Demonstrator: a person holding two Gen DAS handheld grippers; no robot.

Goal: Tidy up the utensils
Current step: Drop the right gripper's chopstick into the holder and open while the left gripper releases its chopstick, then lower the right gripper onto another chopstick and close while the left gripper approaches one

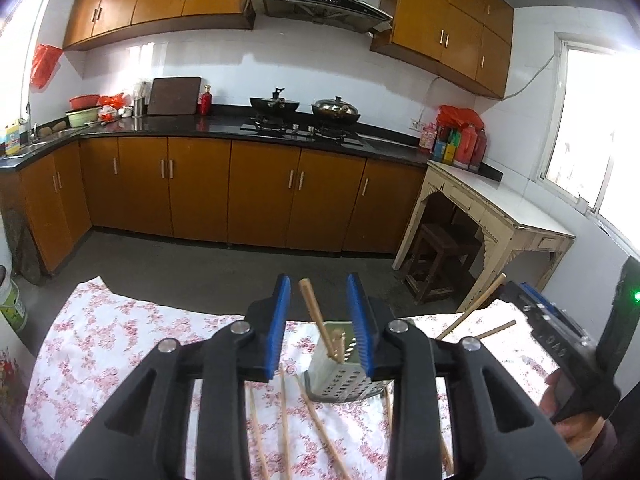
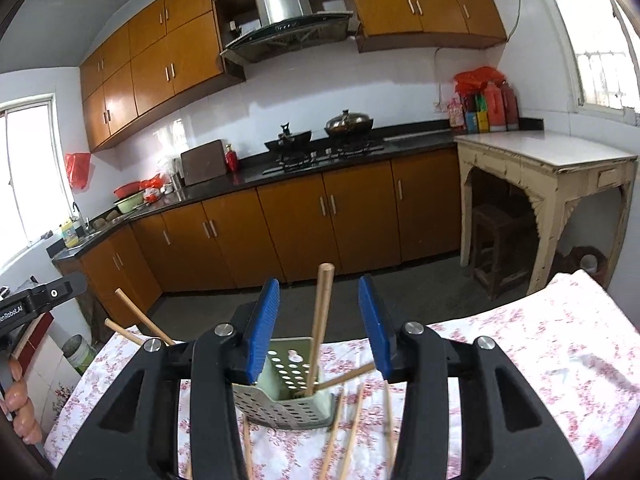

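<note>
A perforated pale-green utensil holder (image 1: 342, 368) (image 2: 286, 390) stands on the floral tablecloth (image 1: 120, 344) (image 2: 540, 360). A wooden chopstick (image 1: 316, 312) (image 2: 320, 320) stands upright in it, with other stick ends beside it. Several loose chopsticks (image 1: 320, 424) (image 2: 352, 420) lie on the cloth in front of the holder. My left gripper (image 1: 320, 320) is open and empty, hovering just above the holder. My right gripper (image 2: 320, 320) is open and empty, its jaws either side of the upright chopstick without touching it. The right gripper's body (image 1: 560, 328) shows at the right edge of the left view.
Two more chopsticks (image 1: 476, 312) (image 2: 140, 324) stick up at a slant beyond the holder. Past the table's far edge are grey floor, brown cabinets (image 1: 260, 192), a stove with woks (image 1: 304, 112), and a cream side table (image 1: 500, 216) with a stool under it.
</note>
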